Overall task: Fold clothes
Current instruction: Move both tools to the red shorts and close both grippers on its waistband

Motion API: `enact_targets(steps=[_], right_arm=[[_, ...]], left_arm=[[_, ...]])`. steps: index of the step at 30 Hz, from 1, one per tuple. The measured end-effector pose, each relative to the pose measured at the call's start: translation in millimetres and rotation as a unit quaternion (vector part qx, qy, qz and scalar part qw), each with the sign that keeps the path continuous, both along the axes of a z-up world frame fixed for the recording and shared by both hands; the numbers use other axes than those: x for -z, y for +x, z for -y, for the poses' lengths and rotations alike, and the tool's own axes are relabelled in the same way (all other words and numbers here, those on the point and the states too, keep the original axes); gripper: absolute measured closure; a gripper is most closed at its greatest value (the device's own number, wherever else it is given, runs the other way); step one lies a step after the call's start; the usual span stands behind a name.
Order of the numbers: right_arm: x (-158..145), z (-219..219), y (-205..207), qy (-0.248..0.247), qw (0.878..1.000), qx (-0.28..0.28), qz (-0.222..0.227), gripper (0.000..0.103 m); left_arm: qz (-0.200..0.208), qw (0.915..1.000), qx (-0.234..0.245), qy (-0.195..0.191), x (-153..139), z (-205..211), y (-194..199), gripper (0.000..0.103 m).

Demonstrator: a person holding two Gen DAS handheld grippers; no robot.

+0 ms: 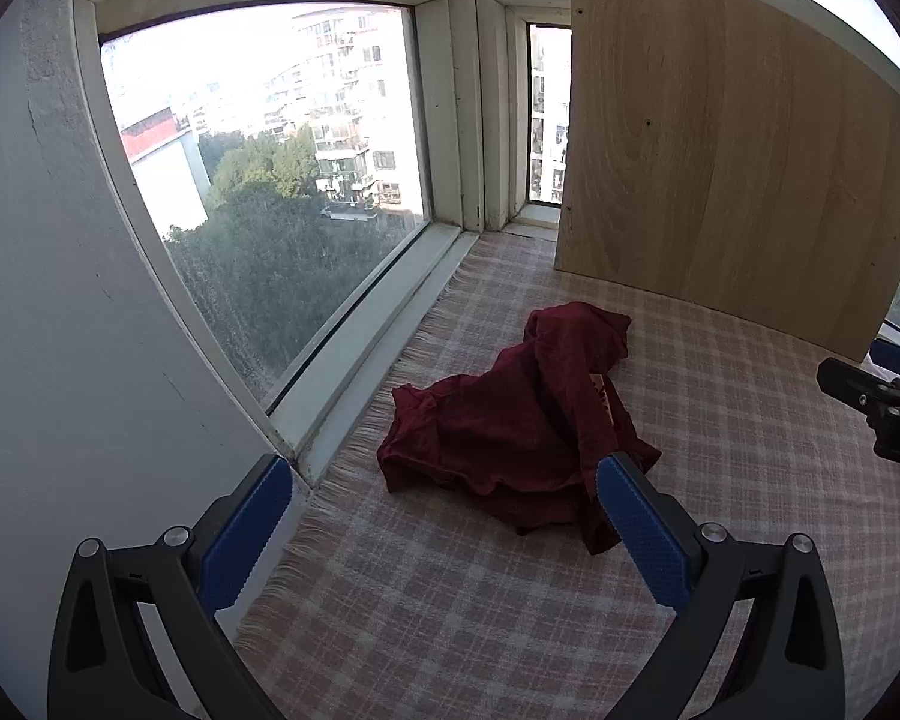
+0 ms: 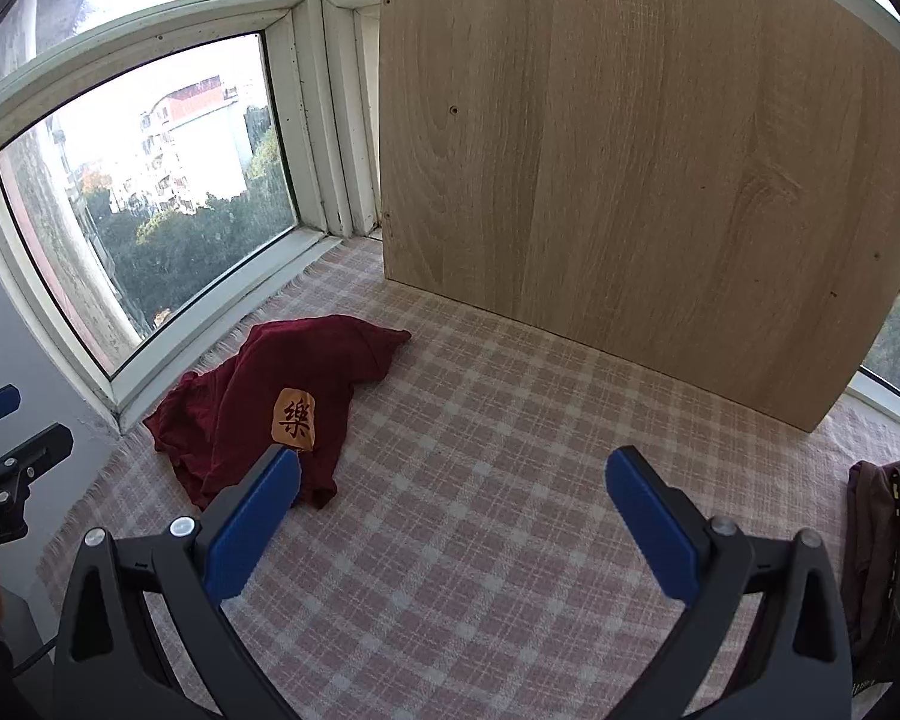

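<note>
Looking at this, nothing's folded yet: the crumpled dark red cotton shirt with an orange patch (image 2: 282, 402) sits in a heap on the pink checked woven cloth (image 2: 510, 510), far left by the window (image 1: 258, 180). My left gripper (image 1: 444, 516) and right gripper (image 2: 453, 510) both hang wide and empty. Spreading it flat comes first, I guess.

I am working in a home, high in an apartment block — ahead and left of my claws a white-framed bay window (image 1: 258, 180) overlooks treetops and residential towers (image 1: 348, 114). Beneath the claws lies a pink checked, fringed cloth (image 2: 510, 510); a wooden panel (image 2: 660, 168) stands ahead.
</note>
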State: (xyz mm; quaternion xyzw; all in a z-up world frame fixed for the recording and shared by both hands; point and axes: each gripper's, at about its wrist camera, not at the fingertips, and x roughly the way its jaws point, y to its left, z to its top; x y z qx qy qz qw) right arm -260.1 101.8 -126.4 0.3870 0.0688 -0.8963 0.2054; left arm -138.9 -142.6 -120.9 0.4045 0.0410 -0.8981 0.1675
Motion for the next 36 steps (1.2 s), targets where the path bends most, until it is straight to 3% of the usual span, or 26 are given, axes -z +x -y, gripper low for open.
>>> enact_targets(steps=[9, 24, 32, 36], right_arm=[[40, 31, -70, -0.013, 0.998, -0.053, 0.028, 0.000], [100, 108, -147, 0.013, 0.990, -0.120, 0.069, 0.000], [117, 117, -167, -0.001, 0.987, -0.128, 0.096, 0.000], [118, 118, -168, -0.007, 0.986, -0.136, 0.100, 0.001]], left_arm=[[0.017, 0.9985, 0.005, 0.052, 44, 36, -36, 0.001], [0.040, 0.9973, -0.018, 0.058, 89, 66, -70, 0.001], [0.051, 0.9981, 0.001, 0.033, 97, 57, -86, 0.001], [0.056, 0.9973, 0.008, 0.047, 102, 57, -92, 0.003]])
